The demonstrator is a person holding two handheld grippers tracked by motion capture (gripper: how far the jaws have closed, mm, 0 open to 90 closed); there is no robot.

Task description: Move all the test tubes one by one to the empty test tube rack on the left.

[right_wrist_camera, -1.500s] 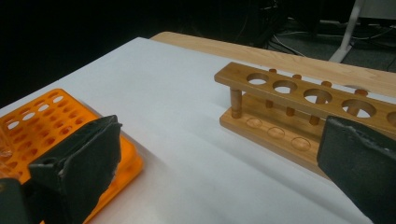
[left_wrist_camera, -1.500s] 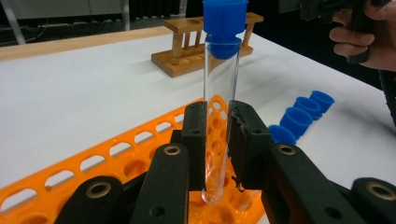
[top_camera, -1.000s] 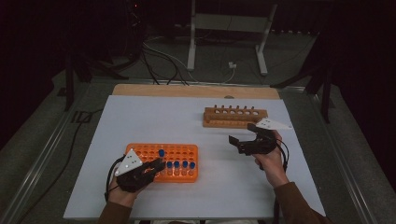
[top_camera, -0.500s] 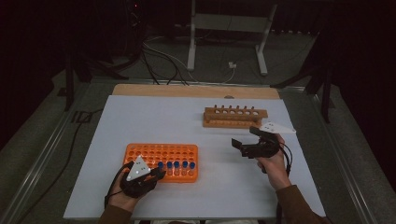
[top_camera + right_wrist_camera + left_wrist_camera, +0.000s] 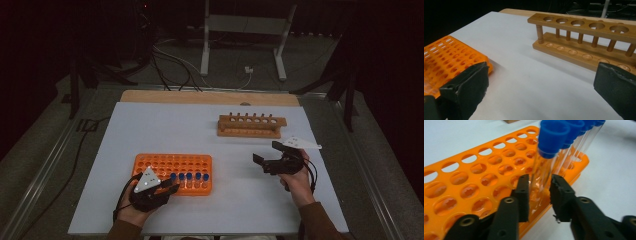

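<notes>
The left tongs [image 5: 537,192] stand slightly spread around the nearest clear glass test tube with a blue cap [image 5: 547,157]. Their jaws have just been opening, and the tube stands between them: a gap shows between it and the right-hand pad, while the left-hand pad lies close against the glass, and contact there cannot be told. This tube sits upright in a corner hole of the orange plastic rack of many round holes [image 5: 471,182], straight ahead of the tongs and rising above them. In the high view the left tongs [image 5: 170,189] lie at the rack's [image 5: 172,172] near edge, held by the person's left hand [image 5: 137,202].

Behind the first tube a row of further blue-capped tubes [image 5: 576,130] runs away from the tongs along the rack's near edge, touching or almost touching one another. The empty holes spread away to the tongs' left.

The right tongs [image 5: 267,156] hover over the white table [image 5: 165,125] with jaws spread wide and nothing between them, well apart from the orange rack. Ahead of them stands the wooden test-tube stand with one row of round holes [image 5: 584,37], empty, and the orange rack's [image 5: 451,57] corner sits by their left jaw.

In the left gripper view the farther caps are cut off at the upper edge, and the tube's foot is hidden inside the rack. The room beyond the table is dark.
</notes>
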